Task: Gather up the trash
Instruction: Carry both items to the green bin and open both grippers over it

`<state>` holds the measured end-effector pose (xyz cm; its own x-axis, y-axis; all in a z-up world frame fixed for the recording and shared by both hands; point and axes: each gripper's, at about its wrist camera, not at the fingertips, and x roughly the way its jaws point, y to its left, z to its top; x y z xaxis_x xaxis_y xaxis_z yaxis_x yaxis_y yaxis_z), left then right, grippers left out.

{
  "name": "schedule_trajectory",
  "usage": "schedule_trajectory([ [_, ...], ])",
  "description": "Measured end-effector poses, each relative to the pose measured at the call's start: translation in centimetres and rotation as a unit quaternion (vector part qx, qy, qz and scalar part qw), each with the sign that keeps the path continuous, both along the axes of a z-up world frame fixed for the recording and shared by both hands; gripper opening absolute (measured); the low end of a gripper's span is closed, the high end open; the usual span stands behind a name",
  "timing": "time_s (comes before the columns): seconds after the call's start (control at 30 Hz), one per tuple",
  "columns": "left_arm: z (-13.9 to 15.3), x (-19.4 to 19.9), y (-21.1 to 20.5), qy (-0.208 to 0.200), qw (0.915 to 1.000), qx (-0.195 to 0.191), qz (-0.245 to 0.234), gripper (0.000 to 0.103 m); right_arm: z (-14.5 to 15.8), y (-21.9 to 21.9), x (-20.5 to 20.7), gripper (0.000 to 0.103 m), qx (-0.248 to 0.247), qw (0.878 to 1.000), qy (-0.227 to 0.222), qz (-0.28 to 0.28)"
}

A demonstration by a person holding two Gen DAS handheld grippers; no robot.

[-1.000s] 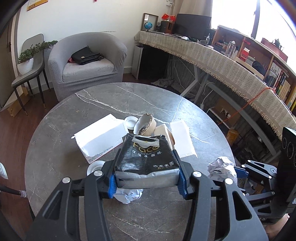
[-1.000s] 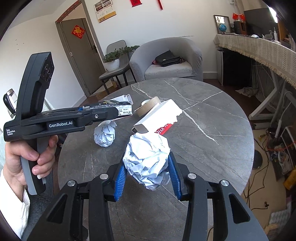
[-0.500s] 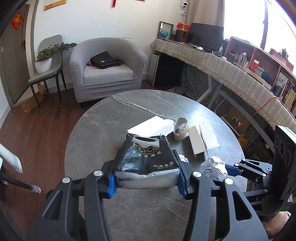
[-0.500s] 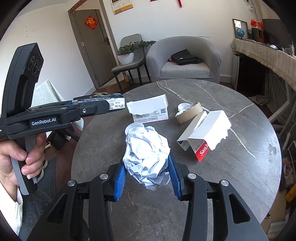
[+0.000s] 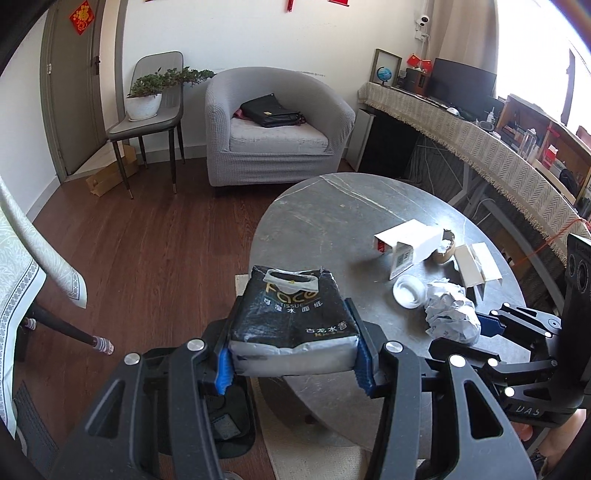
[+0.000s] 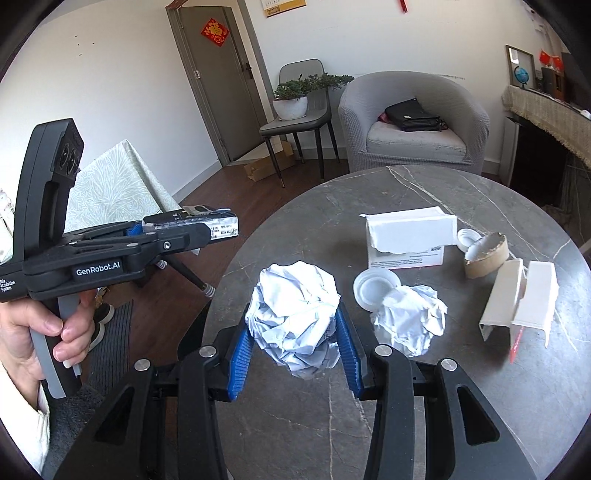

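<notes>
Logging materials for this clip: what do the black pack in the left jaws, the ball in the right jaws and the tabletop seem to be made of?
Tissue pack: thin glossy plastic film, judging by its sheen and a torn opening on top.
Crumpled ball: white paper, matte, sharply creased.
Round table: dark grey stone or a stone-look slab with pale veins; which one cannot be told.

A grey armchair (image 5: 275, 125) is set by the white wall (image 5: 236, 33). The floor (image 5: 147, 251) is brown wood. A door (image 6: 218, 81) is shut.
</notes>
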<state>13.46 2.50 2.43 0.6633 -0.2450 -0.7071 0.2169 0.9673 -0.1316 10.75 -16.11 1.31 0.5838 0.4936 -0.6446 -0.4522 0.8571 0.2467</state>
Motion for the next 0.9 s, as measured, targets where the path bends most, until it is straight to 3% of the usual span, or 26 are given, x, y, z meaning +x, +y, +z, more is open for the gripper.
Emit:
schedule_trajectory([
  [0.4,-2.0,-1.0,7.6,0.025,0.9979,0.001,0.059,0.054,0.0,6.5,0.6,0.043,0.004,0.999,0.006,0.046],
  [0.9,-10.0,-0.4,14.6,0.129,0.9856,0.013,0.109,0.054,-0.7,13.5,1.5,0.043,0.012,0.995,0.024,0.098],
])
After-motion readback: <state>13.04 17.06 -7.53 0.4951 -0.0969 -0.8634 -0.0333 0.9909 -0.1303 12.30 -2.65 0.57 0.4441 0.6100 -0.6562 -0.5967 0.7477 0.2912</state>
